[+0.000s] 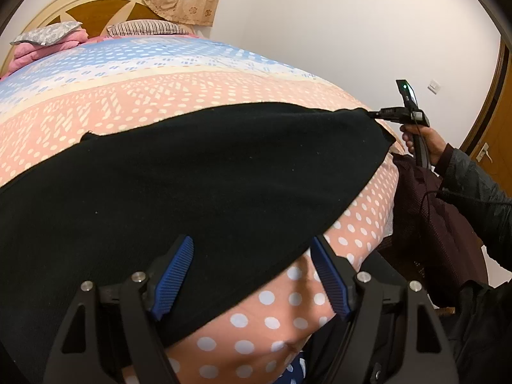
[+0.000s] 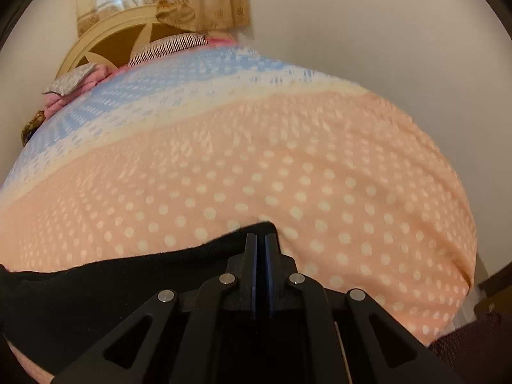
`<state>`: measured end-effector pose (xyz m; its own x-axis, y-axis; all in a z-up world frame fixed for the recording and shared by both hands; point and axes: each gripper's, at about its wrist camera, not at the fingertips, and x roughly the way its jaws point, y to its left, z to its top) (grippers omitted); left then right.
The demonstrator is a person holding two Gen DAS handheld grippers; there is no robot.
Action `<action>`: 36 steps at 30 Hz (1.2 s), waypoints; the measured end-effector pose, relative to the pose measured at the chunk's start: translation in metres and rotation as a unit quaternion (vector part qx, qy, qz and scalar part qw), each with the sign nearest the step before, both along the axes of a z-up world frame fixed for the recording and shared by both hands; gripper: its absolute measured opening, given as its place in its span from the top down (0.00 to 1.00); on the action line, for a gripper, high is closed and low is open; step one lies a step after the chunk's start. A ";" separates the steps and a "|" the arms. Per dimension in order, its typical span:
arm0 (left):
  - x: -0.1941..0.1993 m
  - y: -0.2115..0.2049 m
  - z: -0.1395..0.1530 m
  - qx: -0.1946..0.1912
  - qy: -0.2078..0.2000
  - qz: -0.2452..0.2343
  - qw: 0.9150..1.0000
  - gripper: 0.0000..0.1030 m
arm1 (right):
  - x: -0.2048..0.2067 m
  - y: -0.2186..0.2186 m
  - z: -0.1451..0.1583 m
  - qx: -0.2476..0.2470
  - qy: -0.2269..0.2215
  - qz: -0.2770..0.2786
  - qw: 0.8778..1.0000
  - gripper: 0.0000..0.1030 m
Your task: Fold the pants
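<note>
Left wrist | left gripper (image 1: 251, 276) jaws apart | right gripper (image 2: 260, 240) pinching pants (image 1: 192, 172) corner

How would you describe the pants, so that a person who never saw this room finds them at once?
Look at the bed with the polka-dot bedspread, peach near the foot and blue toward the headboard. Across the peach part lies a wide, flat black cloth: the pants. They are the only plain black thing there, and the right gripper pinches one corner.

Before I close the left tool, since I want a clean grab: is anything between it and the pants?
Nothing visible. The open left tool sits right over the pants edge on the bedspread; the right tool is shut on another corner.
</note>
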<state>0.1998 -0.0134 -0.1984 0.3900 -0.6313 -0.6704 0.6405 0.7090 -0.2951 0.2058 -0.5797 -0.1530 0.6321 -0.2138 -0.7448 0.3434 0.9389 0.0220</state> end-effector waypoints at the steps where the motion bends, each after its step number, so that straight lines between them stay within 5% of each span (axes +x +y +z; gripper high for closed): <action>1: 0.000 0.001 0.000 -0.002 0.000 0.000 1.000 0.24 | -0.001 -0.006 0.002 0.018 -0.008 -0.005 1.000 0.88; 3: 0.000 0.002 0.001 -0.005 0.003 0.001 1.000 0.24 | -0.009 -0.019 0.006 0.052 -0.017 -0.030 0.998 0.53; 4: 0.000 0.003 0.002 -0.007 0.004 0.001 1.000 0.24 | -0.013 -0.024 0.008 0.061 -0.026 -0.037 0.997 0.52; 11: -0.003 0.005 0.014 -0.019 -0.007 -0.001 1.000 0.24 | -0.054 -0.030 0.030 0.074 -0.058 -0.050 0.994 0.52; 15: -0.001 -0.001 0.016 -0.016 -0.011 -0.011 1.000 0.24 | -0.041 -0.013 0.015 0.070 -0.025 -0.018 0.997 0.52; 17: 0.000 -0.001 0.016 -0.015 -0.012 -0.012 1.000 0.24 | -0.029 -0.018 -0.006 0.109 0.009 -0.021 0.994 0.52; 25: 0.007 0.000 0.005 -0.002 0.002 -0.002 1.000 0.24 | -0.042 -0.021 -0.010 0.080 -0.018 -0.013 0.997 0.52; 30: 0.008 0.001 0.014 -0.001 -0.007 0.015 1.000 0.24 | -0.055 -0.034 -0.015 0.174 -0.033 -0.018 0.984 0.52; 36: 0.021 0.003 0.009 0.025 0.017 0.056 0.998 0.24 | -0.064 -0.035 -0.022 0.203 -0.047 0.010 0.978 0.53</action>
